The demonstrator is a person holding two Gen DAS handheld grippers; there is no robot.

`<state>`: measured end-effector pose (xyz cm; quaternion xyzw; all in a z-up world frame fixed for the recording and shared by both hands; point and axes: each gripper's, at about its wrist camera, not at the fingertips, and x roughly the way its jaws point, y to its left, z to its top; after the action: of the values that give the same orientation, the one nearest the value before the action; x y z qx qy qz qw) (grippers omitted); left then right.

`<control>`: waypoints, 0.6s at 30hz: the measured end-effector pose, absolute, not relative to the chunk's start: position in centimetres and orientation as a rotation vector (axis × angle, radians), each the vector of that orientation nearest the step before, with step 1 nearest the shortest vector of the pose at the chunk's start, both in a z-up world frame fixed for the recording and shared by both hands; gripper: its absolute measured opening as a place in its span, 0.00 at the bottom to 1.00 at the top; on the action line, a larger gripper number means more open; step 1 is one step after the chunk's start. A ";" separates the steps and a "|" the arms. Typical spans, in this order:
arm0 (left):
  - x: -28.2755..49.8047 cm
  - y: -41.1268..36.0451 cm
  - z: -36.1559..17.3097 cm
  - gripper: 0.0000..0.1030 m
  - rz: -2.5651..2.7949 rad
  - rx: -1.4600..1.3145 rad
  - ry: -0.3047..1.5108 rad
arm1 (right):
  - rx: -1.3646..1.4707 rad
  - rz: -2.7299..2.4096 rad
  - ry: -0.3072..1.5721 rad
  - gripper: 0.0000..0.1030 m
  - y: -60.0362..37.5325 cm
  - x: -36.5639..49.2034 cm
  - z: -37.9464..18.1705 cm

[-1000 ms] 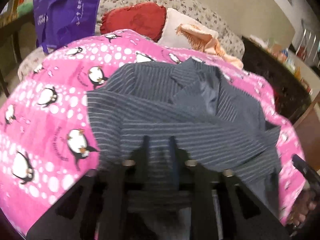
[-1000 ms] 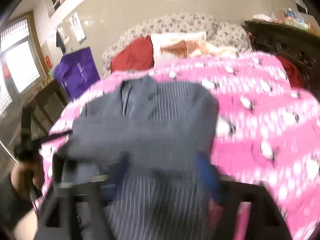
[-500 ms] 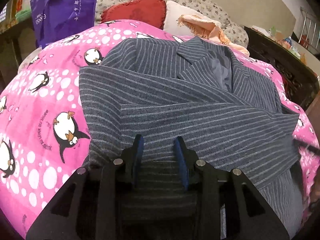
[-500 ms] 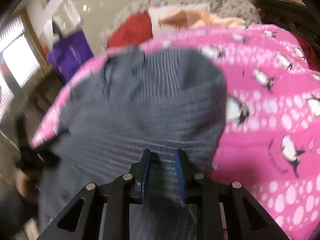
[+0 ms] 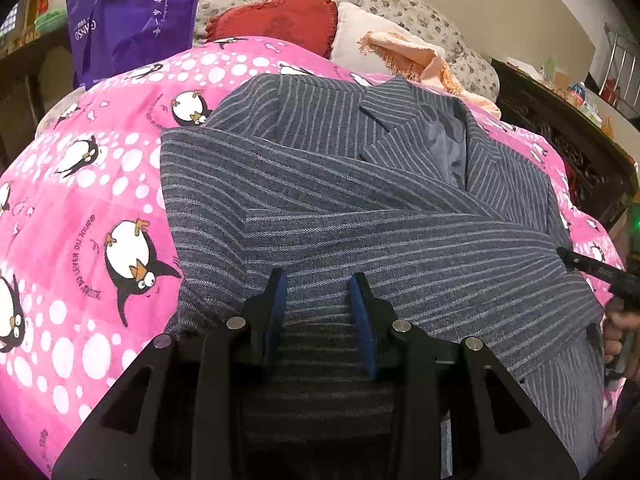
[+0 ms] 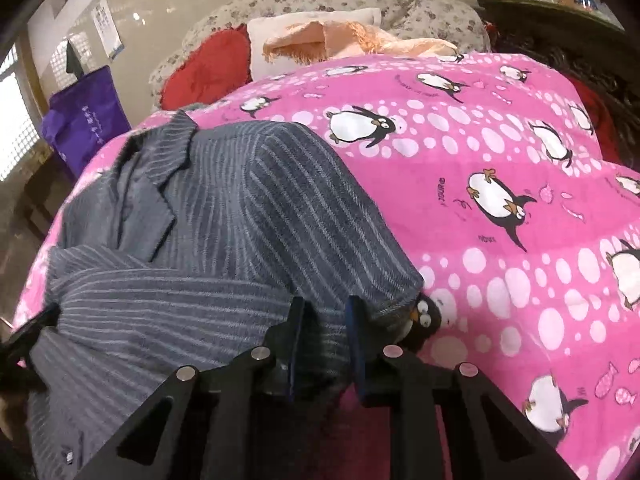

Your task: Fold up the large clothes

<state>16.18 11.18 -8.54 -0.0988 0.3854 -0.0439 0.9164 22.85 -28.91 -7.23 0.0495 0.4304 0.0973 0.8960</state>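
A grey pinstriped jacket (image 5: 352, 184) lies on a pink penguin-print blanket (image 5: 88, 200), collar at the far end, both sleeves folded across its front. My left gripper (image 5: 318, 284) hovers over the jacket's near hem, its jaws parted with striped cloth showing between them. In the right wrist view the jacket (image 6: 208, 232) fills the left half. My right gripper (image 6: 323, 310) sits at its right sleeve fold, jaws a little apart with cloth between them. The other gripper shows at the right edge of the left view (image 5: 592, 268).
A red cushion (image 5: 276, 20), a cream pillow with a peach scarf (image 5: 404, 52) and a floral headboard stand at the far end. A purple bag (image 5: 132, 12) hangs at the far left. Dark carved furniture (image 5: 560, 128) runs along the right side.
Both grippers have lowered toward the jacket and the views have steadied. The right gripper's fingers closed from wide apart to a narrow gap at the sleeve fold. The left fingers opened slightly.
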 end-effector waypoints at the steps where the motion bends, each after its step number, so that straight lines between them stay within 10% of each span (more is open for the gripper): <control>1: 16.2 11.2 -8.5 0.31 -0.090 -0.203 0.794 | 0.120 0.198 0.894 0.19 -29.3 22.1 -6.6; 18: 15.0 12.7 -6.0 0.31 -0.140 -0.230 0.873 | 0.077 0.241 0.848 0.30 -23.3 9.7 -1.1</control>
<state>15.03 12.67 -6.01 -0.1109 0.4216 -0.0678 0.8974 9.69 -23.26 -1.10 0.0374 0.4104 0.1164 0.9037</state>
